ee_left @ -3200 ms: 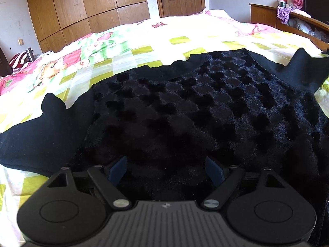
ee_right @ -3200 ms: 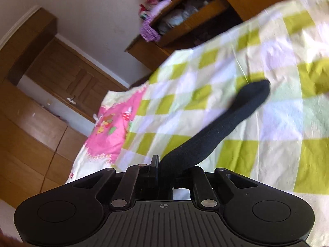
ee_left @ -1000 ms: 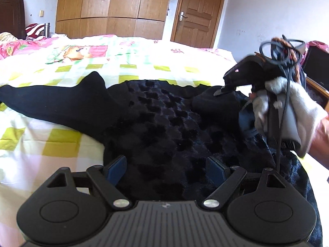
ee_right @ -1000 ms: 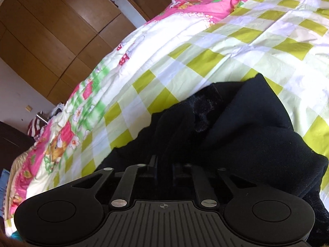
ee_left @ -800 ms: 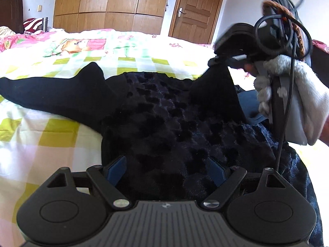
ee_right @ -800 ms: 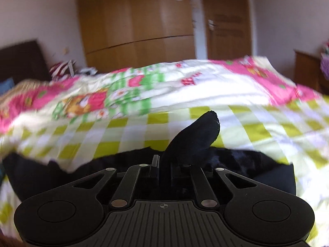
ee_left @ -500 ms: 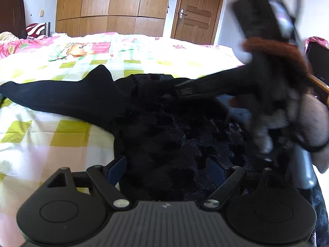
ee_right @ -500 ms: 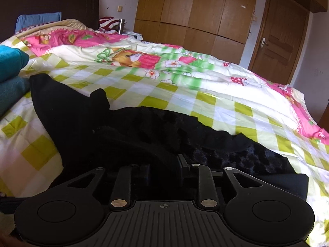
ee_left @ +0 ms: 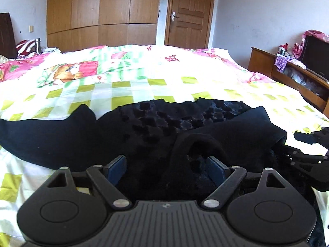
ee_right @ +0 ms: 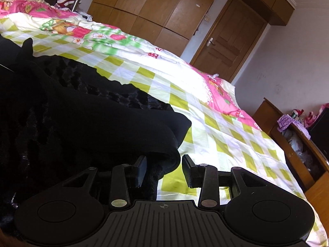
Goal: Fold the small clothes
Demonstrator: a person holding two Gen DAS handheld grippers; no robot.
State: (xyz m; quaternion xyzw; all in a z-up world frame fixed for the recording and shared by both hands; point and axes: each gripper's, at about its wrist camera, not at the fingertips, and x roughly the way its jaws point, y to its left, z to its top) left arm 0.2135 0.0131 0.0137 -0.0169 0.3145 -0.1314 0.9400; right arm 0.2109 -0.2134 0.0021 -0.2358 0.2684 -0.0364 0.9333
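A black sweater (ee_left: 156,127) with a bumpy textured body lies flat on the checked quilt (ee_left: 144,72). Its left sleeve (ee_left: 45,135) stretches out to the left. The right sleeve (ee_left: 236,131) is folded across the body, its cuff curled just ahead of my left gripper (ee_left: 165,167), which stands open over the hem. My right gripper (ee_right: 164,170) is open at the sweater's right edge, and the fold of the sleeve (ee_right: 133,127) lies loose just ahead of its left finger. The right gripper (ee_left: 296,144) also shows at the right edge of the left wrist view.
The quilt (ee_right: 216,123) spreads wide beyond the sweater. A low wooden cabinet (ee_left: 287,76) with clutter and a dark screen runs along the bed's right side. A wooden wardrobe (ee_left: 98,10) and a door (ee_left: 189,14) stand at the far wall.
My right gripper carried the right sleeve up and over onto the sweater's body, then let it go and drew back to the right. The left gripper stayed open.
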